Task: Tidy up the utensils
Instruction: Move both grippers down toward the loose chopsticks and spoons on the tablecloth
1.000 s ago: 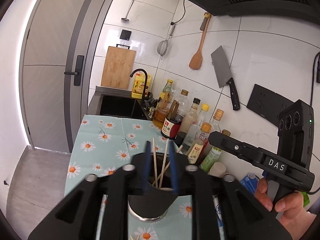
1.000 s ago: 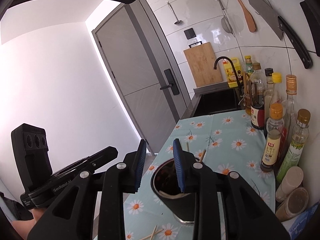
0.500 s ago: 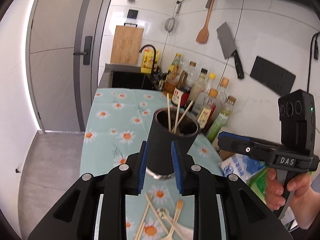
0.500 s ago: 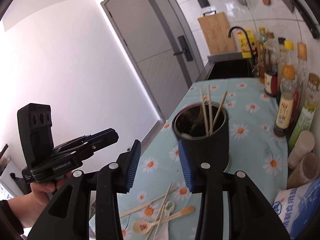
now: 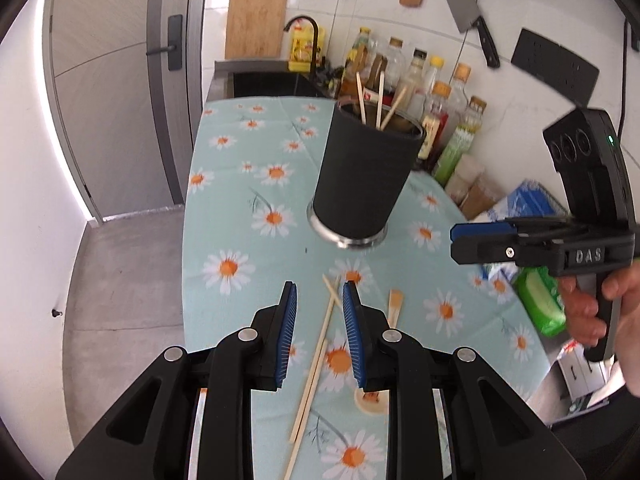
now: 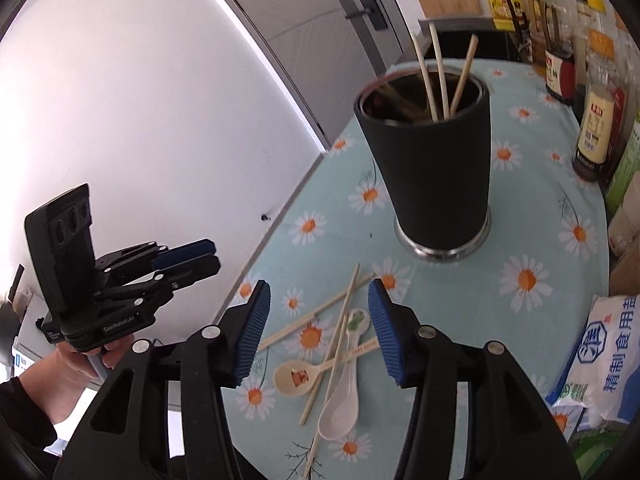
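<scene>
Right tool [image 6: 318, 320], empty, widens to take loose chopsticks [image 6: 340, 328] just ahead; left tool [image 5: 318, 320] hovers narrow, empty, holder [image 6: 430, 160] beyond

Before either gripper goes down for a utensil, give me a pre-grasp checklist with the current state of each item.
1. Black holder upright on the tablecloth: ok.
2. Room left in holder, only a few chopsticks inside: ok.
3. Right gripper jaws opening, nothing between the pads yet: ok.
4. Left gripper open, above a loose chopstick, not pinching it: ok.
5. Loose utensils separated for a clean pick: not ok; chopsticks lie crossed over the white spoon and wooden spoon.
6. Both grippers clear of each other: ok.
</scene>
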A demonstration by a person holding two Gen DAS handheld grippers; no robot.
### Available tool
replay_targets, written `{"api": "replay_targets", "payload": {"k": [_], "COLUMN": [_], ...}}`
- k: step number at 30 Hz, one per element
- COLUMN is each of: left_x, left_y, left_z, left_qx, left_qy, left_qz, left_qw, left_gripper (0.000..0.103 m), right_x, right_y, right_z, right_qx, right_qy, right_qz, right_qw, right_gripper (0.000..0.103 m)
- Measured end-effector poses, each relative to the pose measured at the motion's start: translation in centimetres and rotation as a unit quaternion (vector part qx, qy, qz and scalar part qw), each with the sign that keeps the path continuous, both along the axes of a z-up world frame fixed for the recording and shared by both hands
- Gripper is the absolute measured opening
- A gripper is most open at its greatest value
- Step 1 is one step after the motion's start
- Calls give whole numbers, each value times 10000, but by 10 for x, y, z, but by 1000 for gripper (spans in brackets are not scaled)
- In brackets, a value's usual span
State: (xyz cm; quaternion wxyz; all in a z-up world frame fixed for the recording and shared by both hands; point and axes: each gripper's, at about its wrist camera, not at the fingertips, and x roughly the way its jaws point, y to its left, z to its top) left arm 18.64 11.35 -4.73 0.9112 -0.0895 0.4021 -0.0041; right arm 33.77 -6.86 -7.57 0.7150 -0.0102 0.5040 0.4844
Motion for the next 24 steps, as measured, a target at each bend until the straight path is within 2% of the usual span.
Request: {"api": "replay_targets", "payload": {"k": [7, 12, 14, 22, 24], "left_x": [-11, -15, -17, -24, -25], "left_y": [9, 12, 11, 15, 16], "left_z": [-31, -52, -59, -78, -81], "left_qx": [-147, -257, -264, -383, -404], "left_qy": [544, 876, 1000, 1226, 1253], "left_qz": [-307, -544, -624, -839, -883], "left_qw": [9979, 9943, 9927, 9882, 9873], "left_gripper": [23, 23, 23, 23, 23], "right_x": [-11, -20, -26, -37, -38], "right_y": [20, 35, 40, 55, 58], "right_z": [-33, -54, -63, -79, -83], "right_qx": [-739, -1270, -1482, -2157, -2315], "right_qy": [353, 405, 430, 371, 368], "right_qz": [68, 297, 400, 457, 441], "right_qw": [9966, 9906, 9872, 9747, 9711], "right_gripper": [39, 38, 32, 24, 20]}}
